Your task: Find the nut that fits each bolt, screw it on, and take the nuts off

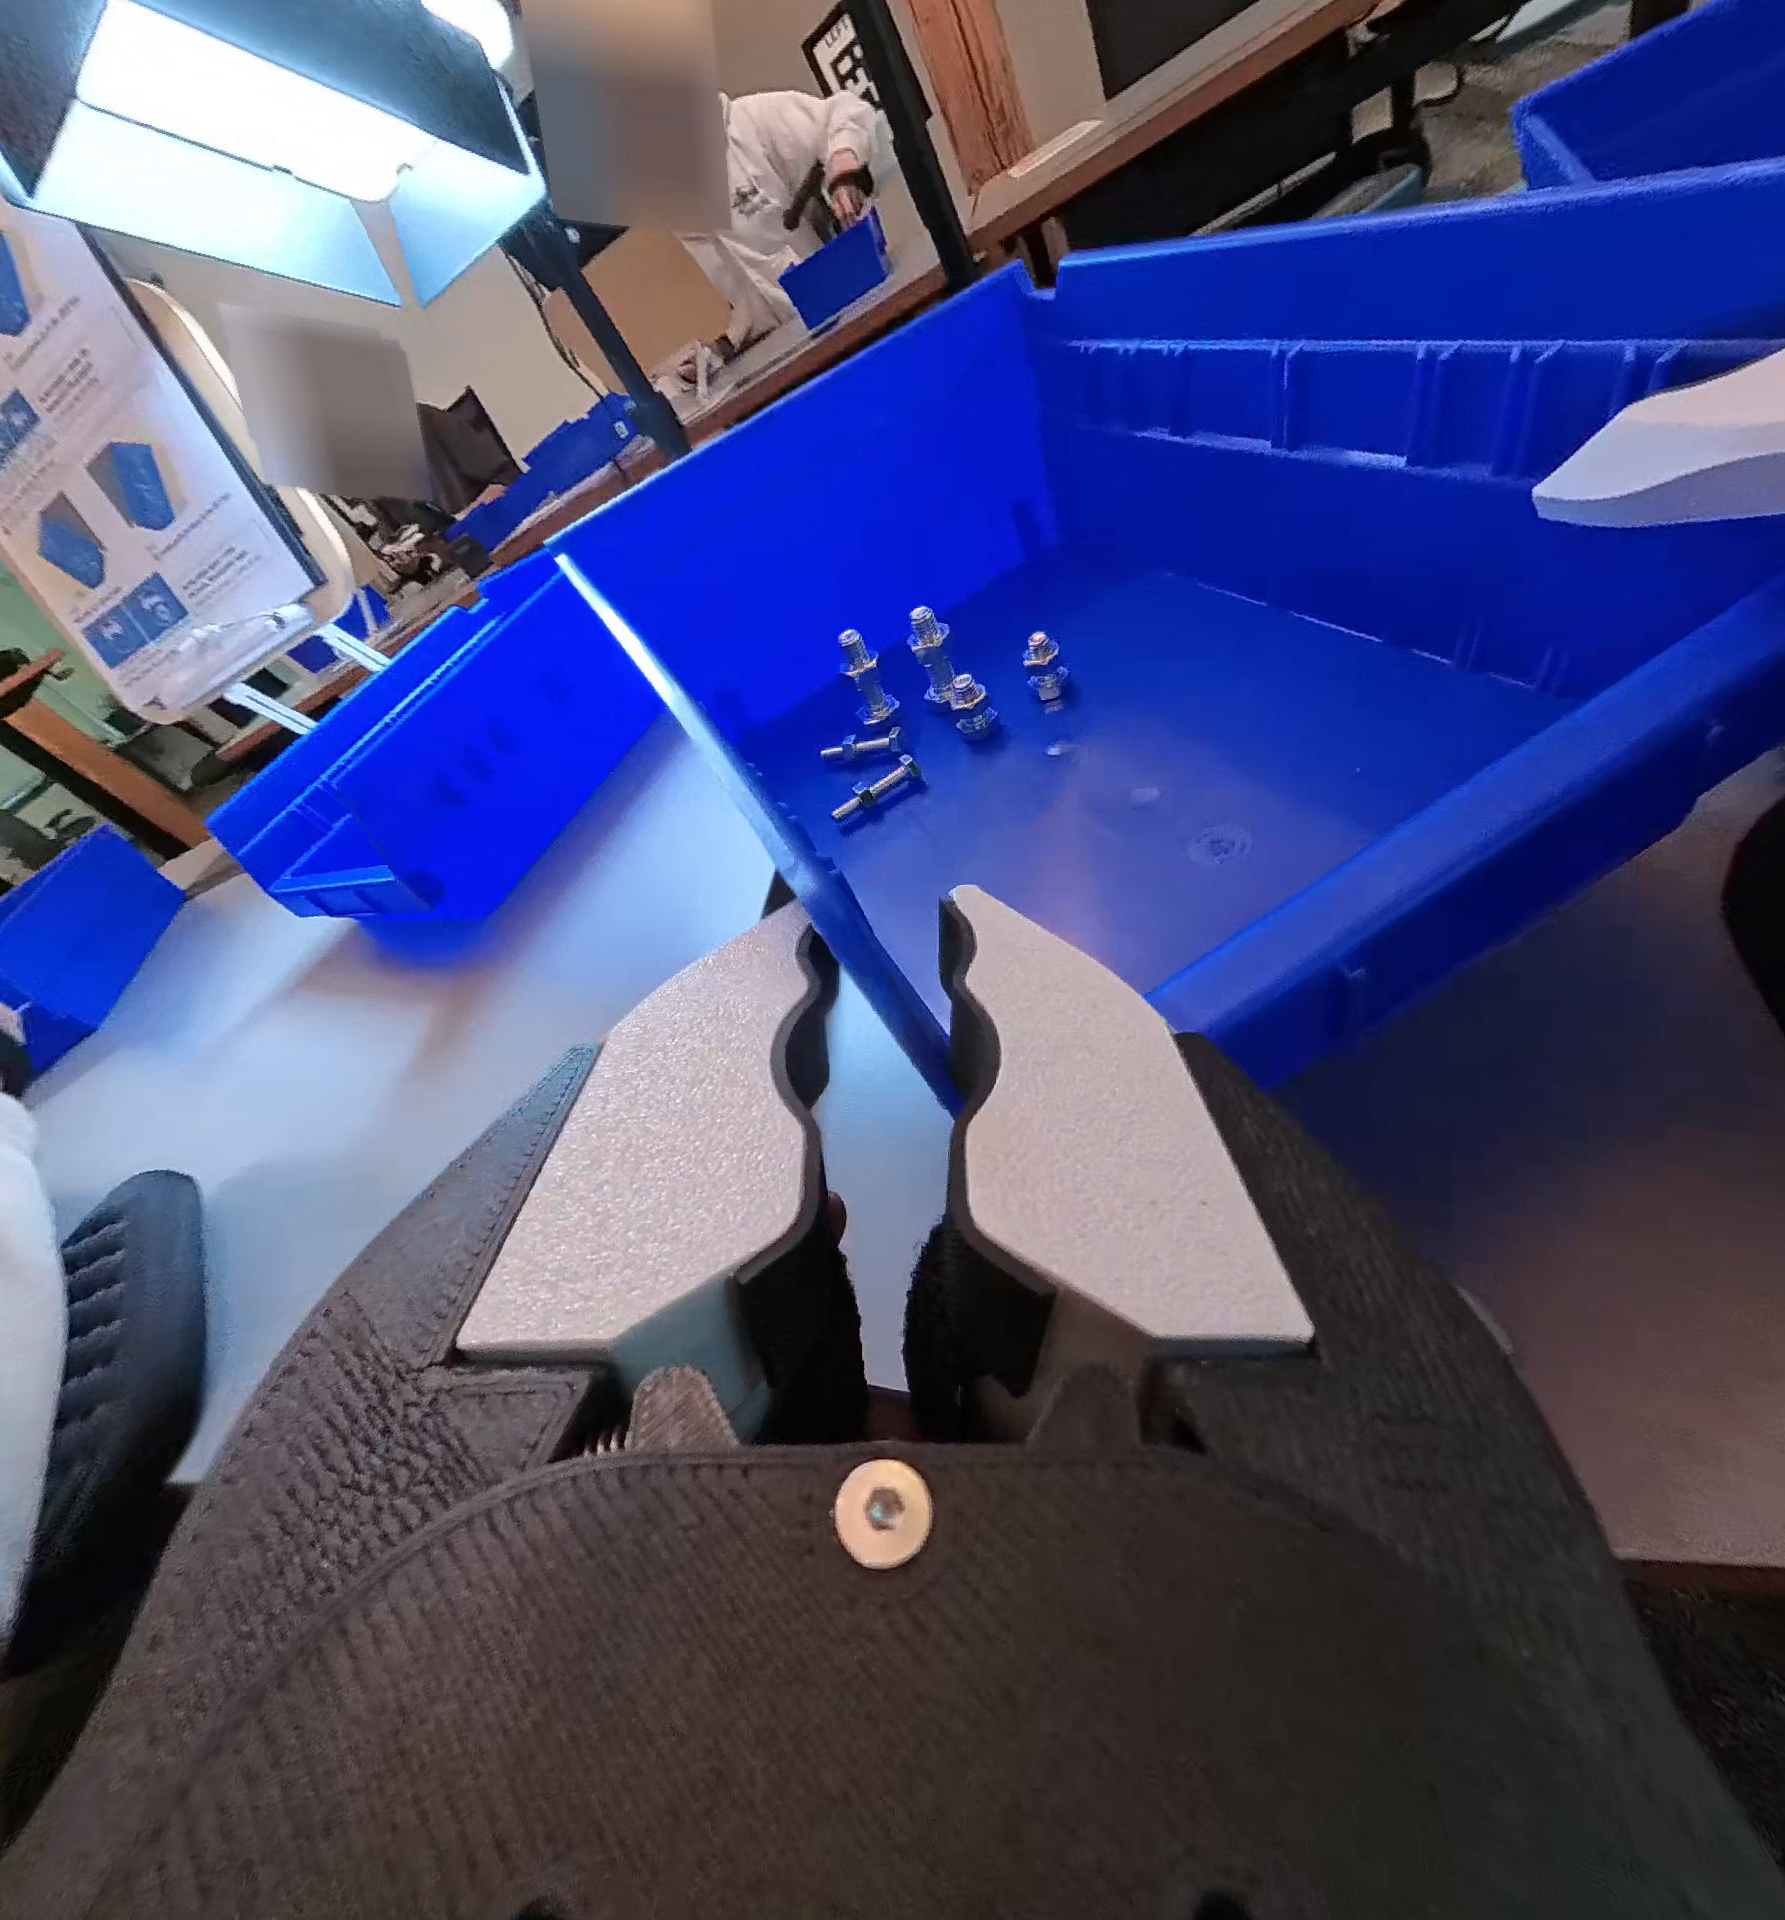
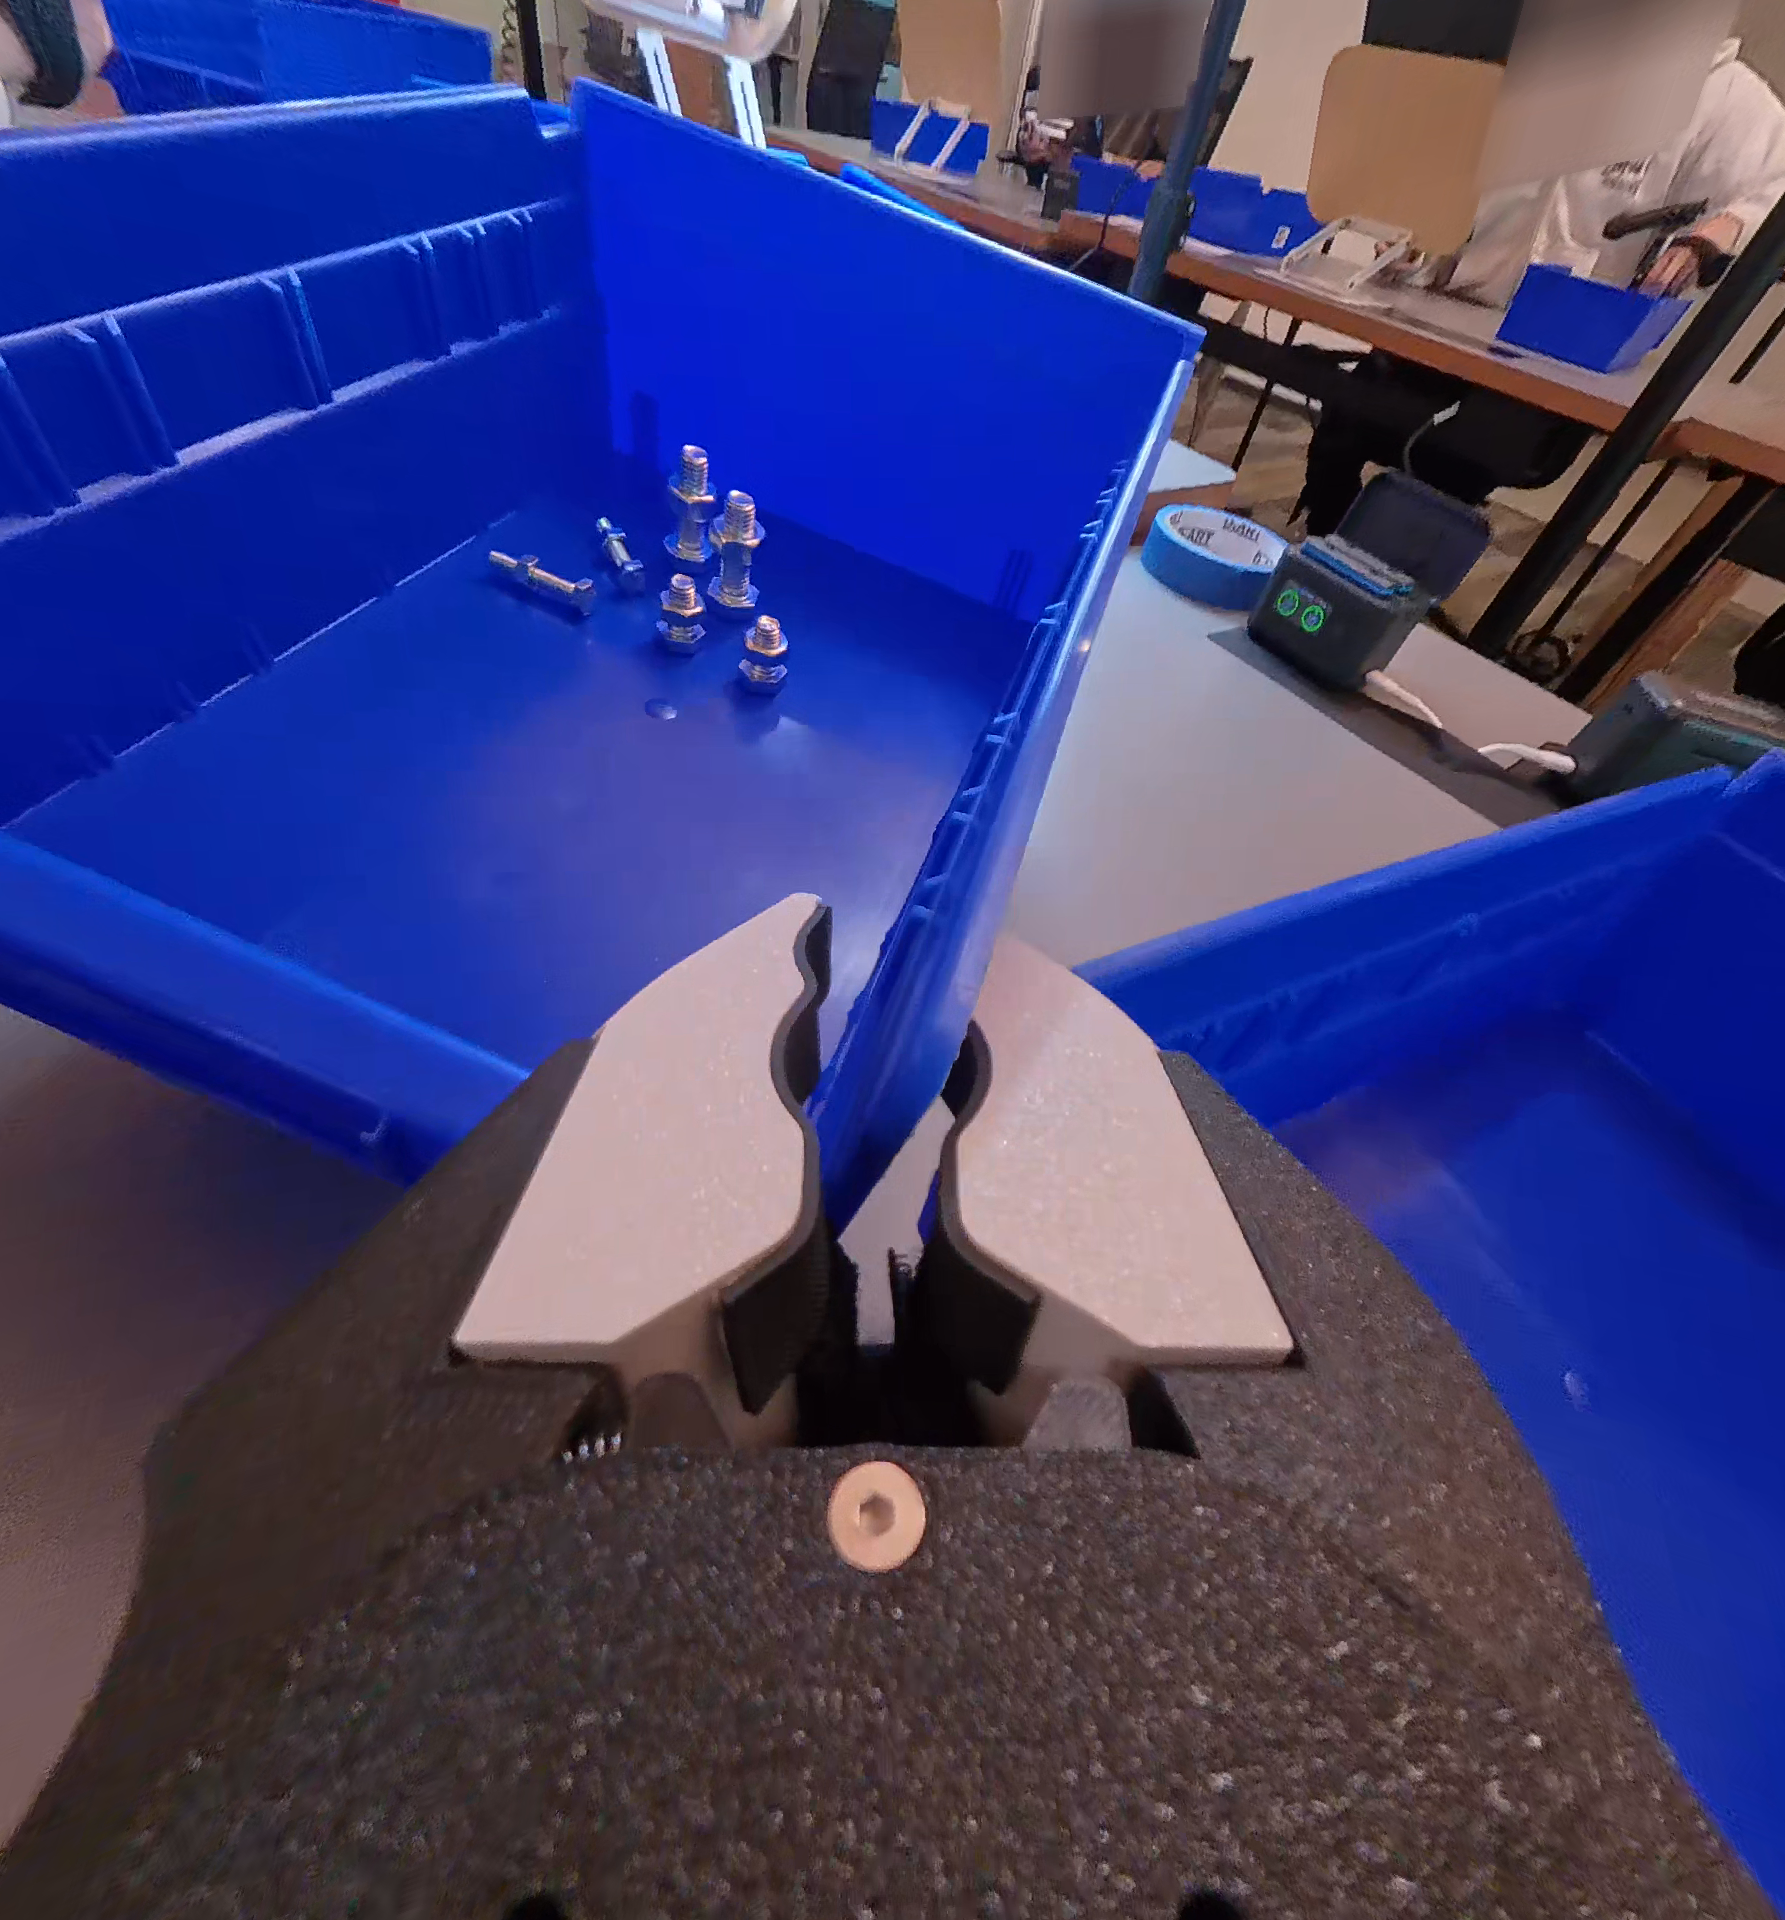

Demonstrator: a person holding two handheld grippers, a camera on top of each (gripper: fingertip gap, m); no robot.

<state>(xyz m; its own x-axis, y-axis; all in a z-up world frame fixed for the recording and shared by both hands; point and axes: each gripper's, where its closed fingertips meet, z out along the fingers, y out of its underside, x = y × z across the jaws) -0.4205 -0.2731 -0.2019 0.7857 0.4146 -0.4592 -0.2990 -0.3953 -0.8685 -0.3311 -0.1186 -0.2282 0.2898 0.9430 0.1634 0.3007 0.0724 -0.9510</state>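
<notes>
A large blue bin (image 1: 1283, 644) holds several silver bolts with nuts (image 1: 929, 675) near its far end. Some stand upright with nuts threaded on and two lie flat (image 1: 872, 790). My left gripper (image 1: 883, 914) is shut on the bin's left side wall near the front corner. My right gripper (image 2: 909, 935) is shut on the bin's right side wall (image 2: 981, 831). The bolts (image 2: 706, 561) also show in the right wrist view. The bin looks tilted between the two grippers. A finger of the right gripper (image 1: 1698, 447) shows at the far right of the left wrist view.
A second blue bin (image 2: 1594, 1091) sits close on the right and another (image 1: 431, 769) on the left. A blue tape roll (image 2: 1215, 556), a small black charger case (image 2: 1355, 613) and cables lie on the grey table. A lamp (image 1: 244, 135) stands at the left. People work at tables behind. The grippers' ends are close to 20 cm from one another.
</notes>
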